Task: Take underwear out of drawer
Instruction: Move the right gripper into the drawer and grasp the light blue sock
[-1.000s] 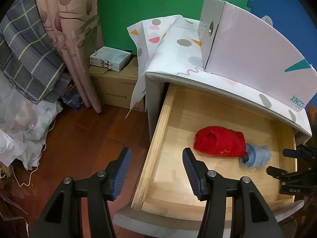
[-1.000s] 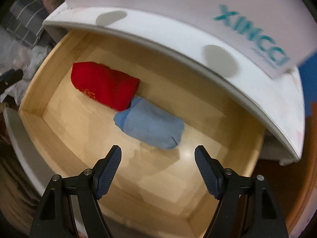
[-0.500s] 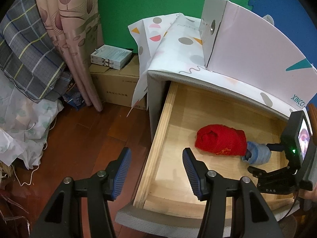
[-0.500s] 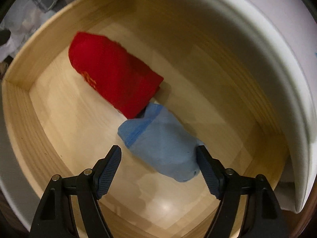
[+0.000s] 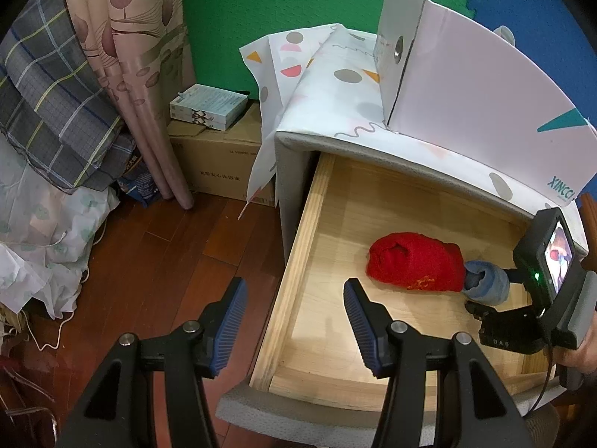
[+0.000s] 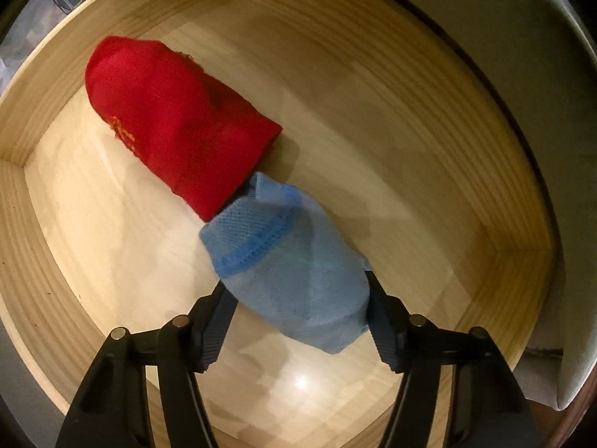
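The wooden drawer (image 5: pixel 298 257) stands pulled out of a white cabinet. On its floor lie a rolled red underwear (image 5: pixel 414 265) (image 6: pixel 175 127) and a rolled light-blue underwear (image 5: pixel 485 283) (image 6: pixel 291 261), end to end and touching. My right gripper (image 6: pixel 296 287) points down into the drawer. Its jaws are closing, one pad against each side of the blue roll. In the left wrist view the right gripper (image 5: pixel 492 291) reaches in from the right edge. My left gripper (image 5: pixel 294 287) hangs open over the drawer's left wall, holding nothing.
A white box (image 5: pixel 485 93) sits on the patterned cabinet top. Left of the cabinet are a cardboard carton (image 5: pixel 220 164) with small boxes (image 5: pixel 209 106) on it, a curtain (image 5: pixel 127 56), a plaid blanket (image 5: pixel 48 104) and dark wood floor (image 5: pixel 168 261).
My right gripper came down into the drawer over the blue roll, and its jaws narrowed from wide apart onto the roll's sides. The left gripper stayed still.
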### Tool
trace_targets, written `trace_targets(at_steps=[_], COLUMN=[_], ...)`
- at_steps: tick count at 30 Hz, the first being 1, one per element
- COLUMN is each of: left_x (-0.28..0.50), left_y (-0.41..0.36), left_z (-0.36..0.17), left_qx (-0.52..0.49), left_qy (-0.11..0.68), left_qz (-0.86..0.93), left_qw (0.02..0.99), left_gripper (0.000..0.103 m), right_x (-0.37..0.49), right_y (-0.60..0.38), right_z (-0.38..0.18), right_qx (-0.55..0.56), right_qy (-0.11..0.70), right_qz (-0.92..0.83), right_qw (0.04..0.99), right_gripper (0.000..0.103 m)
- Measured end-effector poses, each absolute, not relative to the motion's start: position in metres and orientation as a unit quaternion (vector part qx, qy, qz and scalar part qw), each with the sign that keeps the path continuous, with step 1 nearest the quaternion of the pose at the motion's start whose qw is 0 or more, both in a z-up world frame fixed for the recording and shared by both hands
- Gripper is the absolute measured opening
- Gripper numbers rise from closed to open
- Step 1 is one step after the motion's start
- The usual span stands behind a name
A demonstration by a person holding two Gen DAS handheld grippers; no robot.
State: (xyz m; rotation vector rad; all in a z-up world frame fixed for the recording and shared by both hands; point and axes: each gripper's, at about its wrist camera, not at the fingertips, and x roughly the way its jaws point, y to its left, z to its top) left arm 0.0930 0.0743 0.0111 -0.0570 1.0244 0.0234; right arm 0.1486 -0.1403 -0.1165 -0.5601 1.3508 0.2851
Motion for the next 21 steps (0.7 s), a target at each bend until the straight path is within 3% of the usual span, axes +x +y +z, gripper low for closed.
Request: trace_targets(at_steps=[5, 10, 21], left_x=[0.093, 0.094, 0.095], left_y=[0.073, 0.071, 0.070], left_z=[0.010, 0.010, 0.011], left_qx=[-0.029, -0.027, -0.023], left_qy=[0.492, 0.492, 0.492], left_qz=[0.011, 0.010, 0.009], left_qw=[0.870, 0.870, 0.870], left_gripper=[0.055, 0.055, 0.055], right_x=[0.160, 0.155, 0.145], right_y=[-0.145, -0.153, -0.167], right_z=[-0.117, -0.115, -0.122], right_qx=[-0.243, -0.237, -0.204], right_qy=[0.617, 0.624, 0.679], right_qz=[0.136, 0.140, 0.122], right_qw=[0.736, 0.731, 0.694], right_gripper=[0.061, 0.052, 0.049])
